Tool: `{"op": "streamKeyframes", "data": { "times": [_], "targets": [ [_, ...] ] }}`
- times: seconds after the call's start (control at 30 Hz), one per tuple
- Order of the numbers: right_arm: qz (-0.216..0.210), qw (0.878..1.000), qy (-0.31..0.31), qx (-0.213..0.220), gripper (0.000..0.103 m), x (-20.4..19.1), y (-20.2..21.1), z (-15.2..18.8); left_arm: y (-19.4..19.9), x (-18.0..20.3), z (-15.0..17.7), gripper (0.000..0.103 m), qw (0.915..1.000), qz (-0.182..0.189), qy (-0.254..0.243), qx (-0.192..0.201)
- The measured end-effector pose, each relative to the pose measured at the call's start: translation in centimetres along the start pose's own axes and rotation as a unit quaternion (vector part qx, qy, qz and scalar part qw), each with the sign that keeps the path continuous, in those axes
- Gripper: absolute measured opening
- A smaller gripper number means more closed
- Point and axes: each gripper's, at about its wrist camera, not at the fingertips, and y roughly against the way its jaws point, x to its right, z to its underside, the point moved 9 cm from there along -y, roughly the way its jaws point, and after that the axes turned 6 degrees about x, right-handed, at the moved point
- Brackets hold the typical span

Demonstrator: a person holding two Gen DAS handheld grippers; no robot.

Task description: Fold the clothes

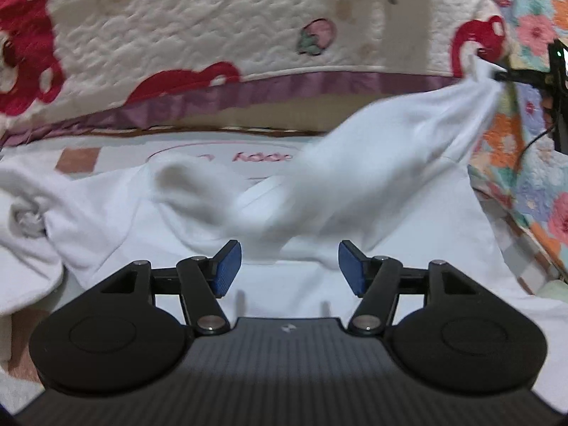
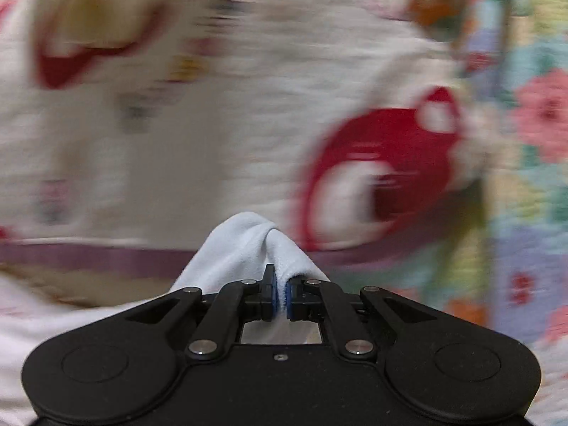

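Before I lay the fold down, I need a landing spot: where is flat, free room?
Free: the smooth white cloth ahead of the open left gripper, bordered right by the floral quilt. Crowded: the bunched white folds at left, and the raised stretch pinched by the right gripper.

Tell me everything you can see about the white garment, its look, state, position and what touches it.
The white garment is plain, soft, knit-like cloth with no print visible. Most of it lies crumpled on the bed, with a bunched knot of fabric at its left end. One part is lifted and stretched up to the right, blurred by motion, where the right hand-held gripper is shut on a pinched fold. The left hand-held gripper is open just above the cloth, gripping nothing. Behind it hangs a cream quilt with red shapes.
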Motion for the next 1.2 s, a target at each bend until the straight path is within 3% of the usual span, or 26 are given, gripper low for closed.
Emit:
{"op": "streamKeyframes", "data": {
  "times": [0.1,0.3,0.43,0.5,0.53,0.6,0.63,0.73,0.83,0.93,1.0,1.07,1.13,1.2],
  "targets": [
    [0.049,0.998,-0.005,-0.042,0.006,3.6,-4.1,3.0,-0.8,-0.7,0.9,0.062,0.9997,-0.017,-0.001,-0.016],
    [0.113,0.98,0.04,-0.161,0.006,4.4,-8.4,11.2,-2.1,-2.7,2.1,0.063,0.9968,-0.062,-0.012,-0.05],
    [0.144,0.964,0.04,-0.218,0.006,5.8,-8.5,15.6,-1.6,-5.3,1.3,0.063,0.9936,-0.094,0.033,-0.054],
    [0.152,0.962,0.046,-0.223,0.007,6.6,-8.1,16.7,-1.2,-6.8,0.9,0.063,0.9906,-0.105,0.067,-0.056],
    [0.154,0.963,0.051,-0.216,0.009,7.2,-7.9,16.9,-1.0,-7.5,0.9,0.063,0.9883,-0.109,0.089,-0.06],
    [0.164,0.963,0.066,-0.203,0.035,8.2,-7.3,17.4,-0.7,-8.1,1.2,0.063,0.983,-0.09,0.141,-0.075],
    [0.182,0.96,0.071,-0.2,0.04,9.0,-6.8,17.7,-0.6,-8.3,1.4,0.063,0.9793,-0.078,0.167,-0.084],
    [0.23,0.946,-0.001,-0.23,0.043,12.5,-5.5,19.1,-0.2,-8.2,1.3,0.063,0.9799,-0.085,0.158,-0.086],
    [0.255,0.931,-0.112,-0.235,0.044,14.5,-3.7,20.2,0.9,-9.5,-0.6,0.063,0.9833,-0.139,0.099,-0.064],
    [0.186,0.951,-0.103,-0.225,0.045,11.4,-3.5,19.5,3.6,-13.5,-2.6,0.063,0.9722,-0.22,0.072,-0.033],
    [0.111,0.967,-0.075,-0.217,0.046,7.0,-3.1,18.5,5.6,-16.2,-4.0,0.066,0.9595,-0.276,0.057,-0.011],
    [0.029,0.976,-0.074,-0.205,0.046,2.1,-2.1,17.3,7.3,-19.2,-3.9,0.066,0.9469,-0.314,0.068,-0.008],
    [-0.052,0.975,-0.103,-0.192,0.047,-2.9,-0.7,15.9,8.1,-21.3,-2.8,0.067,0.9419,-0.319,0.103,-0.021],
    [-0.117,0.965,-0.137,-0.189,0.048,-7.3,0.3,15.0,8.4,-22.6,-1.6,0.067,0.9401,-0.309,0.14,-0.035]
  ]
}}
